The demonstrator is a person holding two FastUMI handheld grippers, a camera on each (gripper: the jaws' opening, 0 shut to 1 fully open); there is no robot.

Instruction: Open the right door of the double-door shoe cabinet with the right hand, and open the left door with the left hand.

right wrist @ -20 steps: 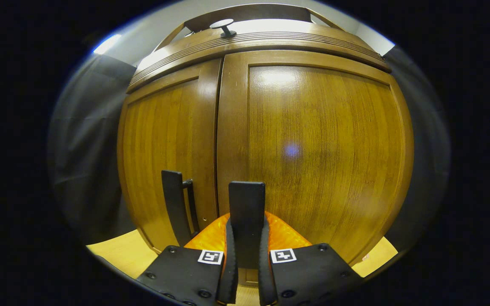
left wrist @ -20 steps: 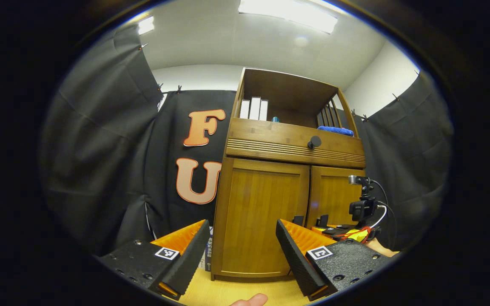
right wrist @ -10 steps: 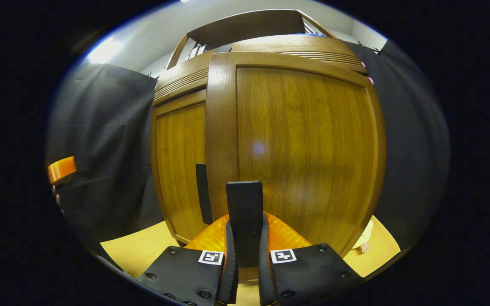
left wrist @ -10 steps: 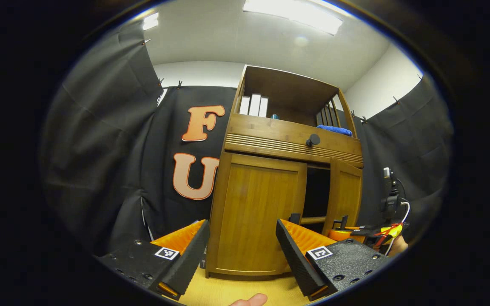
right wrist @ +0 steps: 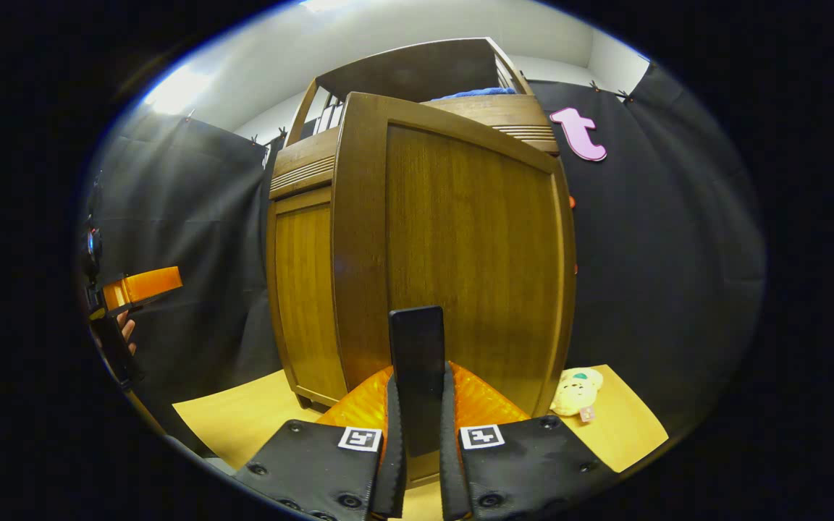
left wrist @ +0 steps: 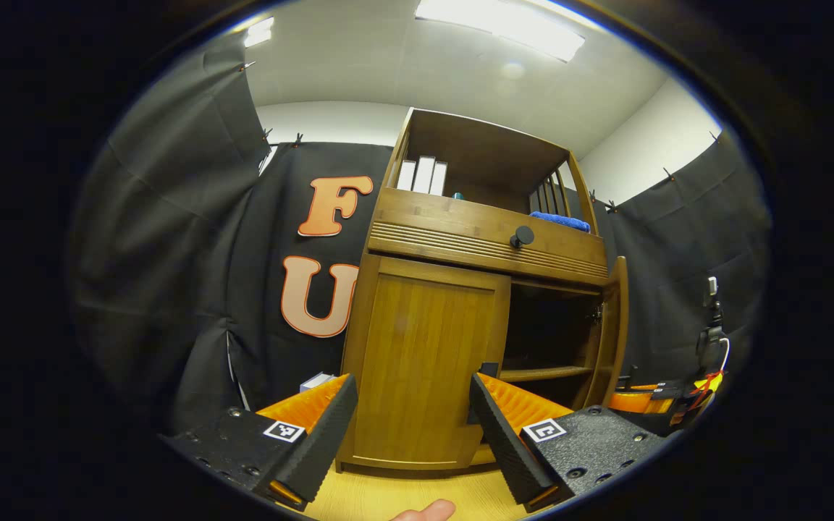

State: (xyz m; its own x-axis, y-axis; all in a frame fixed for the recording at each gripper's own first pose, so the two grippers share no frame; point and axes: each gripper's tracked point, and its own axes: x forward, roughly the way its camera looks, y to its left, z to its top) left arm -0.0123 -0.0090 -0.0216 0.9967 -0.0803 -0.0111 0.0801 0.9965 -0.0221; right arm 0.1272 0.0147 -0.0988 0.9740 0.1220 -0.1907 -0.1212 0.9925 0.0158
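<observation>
In the left gripper view the wooden shoe cabinet (left wrist: 486, 239) has its left door (left wrist: 420, 358) closed. Its right door (left wrist: 616, 325) stands swung wide out, baring a dark inside with a shelf (left wrist: 536, 374). My left gripper (left wrist: 412, 387) is open in front of the left door, apart from it. The left door's dark handle (left wrist: 488, 369) peeks out just above the gripper's right finger. In the right gripper view my right gripper (right wrist: 418, 383) is shut on the right door's dark handle (right wrist: 417, 340), with the right door (right wrist: 460, 253) close ahead. The left gripper (right wrist: 138, 286) shows far left there.
White books (left wrist: 420, 174) and a blue cloth (left wrist: 560, 221) lie on the open upper shelf. A drawer with a round dark knob (left wrist: 522, 236) sits above the doors. A small plush toy (right wrist: 576, 391) lies on the wooden floor (right wrist: 243, 420) right of the cabinet. Black cloth surrounds the booth.
The right door has swung from closed to wide open, pulled by my right gripper on its handle. My left gripper has stayed open, shifting slightly before the left door.
</observation>
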